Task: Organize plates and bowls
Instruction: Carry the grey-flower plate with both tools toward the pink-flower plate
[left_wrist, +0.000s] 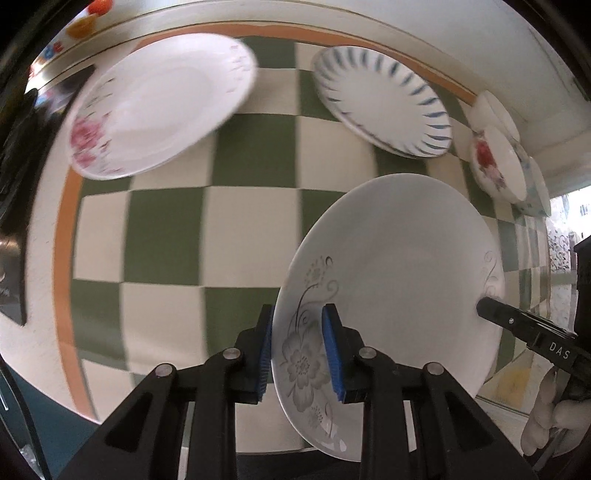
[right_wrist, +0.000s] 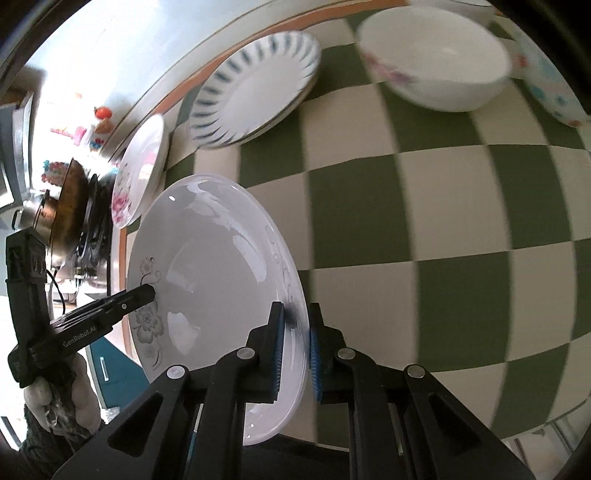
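Note:
A white plate with a grey flower print is held above the checked table by both grippers. My left gripper is shut on its near rim over the flower. My right gripper is shut on the opposite rim; the plate also shows in the right wrist view. A pink-flower plate lies at the far left. A blue-striped plate lies on a stack at the back. Bowls stand at the right; a white flowered bowl shows in the right wrist view.
The green and cream checked tablecloth has an orange border. A wall runs along the back. A pan and stove stand past the table's left end. A blue-dotted bowl sits at the far right.

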